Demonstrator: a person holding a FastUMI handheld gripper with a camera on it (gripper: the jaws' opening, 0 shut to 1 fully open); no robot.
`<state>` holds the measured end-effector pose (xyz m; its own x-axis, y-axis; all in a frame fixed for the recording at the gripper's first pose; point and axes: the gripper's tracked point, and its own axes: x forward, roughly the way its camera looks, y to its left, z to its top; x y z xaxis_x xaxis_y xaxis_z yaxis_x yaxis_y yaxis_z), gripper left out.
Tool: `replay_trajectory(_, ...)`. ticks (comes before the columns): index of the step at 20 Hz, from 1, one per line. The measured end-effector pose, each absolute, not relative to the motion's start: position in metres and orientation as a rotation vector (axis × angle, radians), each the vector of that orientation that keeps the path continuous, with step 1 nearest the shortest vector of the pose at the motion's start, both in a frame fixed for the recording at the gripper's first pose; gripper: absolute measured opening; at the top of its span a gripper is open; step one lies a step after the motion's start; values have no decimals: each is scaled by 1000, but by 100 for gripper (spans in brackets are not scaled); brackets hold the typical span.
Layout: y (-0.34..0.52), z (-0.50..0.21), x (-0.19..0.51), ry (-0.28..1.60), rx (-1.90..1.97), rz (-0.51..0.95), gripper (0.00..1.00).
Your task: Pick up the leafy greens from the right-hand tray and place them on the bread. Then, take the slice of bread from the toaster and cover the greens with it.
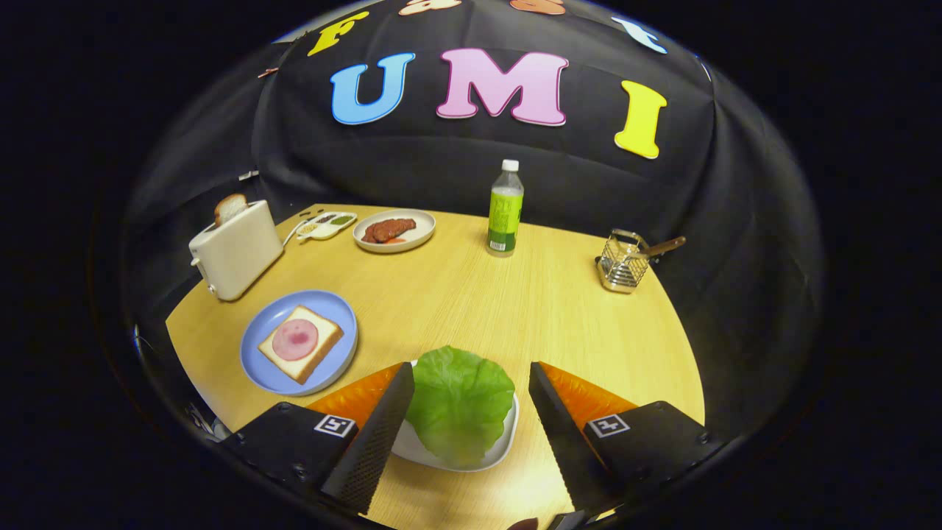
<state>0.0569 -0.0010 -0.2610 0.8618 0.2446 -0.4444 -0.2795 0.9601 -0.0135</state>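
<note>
A green lettuce leaf [460,401] lies on a white tray [493,456] between my two fingers. My gripper [468,394] is open, with one finger on each side of the leaf and above the tray. To the left, a slice of bread [326,346] topped with a round of ham [295,339] rests on a blue plate [265,324]. Beyond that plate stands a cream toaster [237,250] with a second bread slice [229,208] sticking out of its slot.
At the back of the wooden table [471,309] are a white plate of red meat [394,230], a small condiment tray [327,224] and a green bottle [505,210]. A wire basket [624,263] with a wooden-handled utensil stands far right.
</note>
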Motion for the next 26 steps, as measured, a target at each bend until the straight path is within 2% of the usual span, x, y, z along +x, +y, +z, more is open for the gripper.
replay_trajectory(9,19,-332,76,598,-79,324,98)
replay_trajectory(17,21,-356,81,678,-79,323,88)
replay_trajectory(18,20,-355,80,684,-77,318,80)
replay_trajectory(24,21,-353,83,694,-70,301,12)
replay_trajectory(26,20,-349,80,692,-63,292,11)
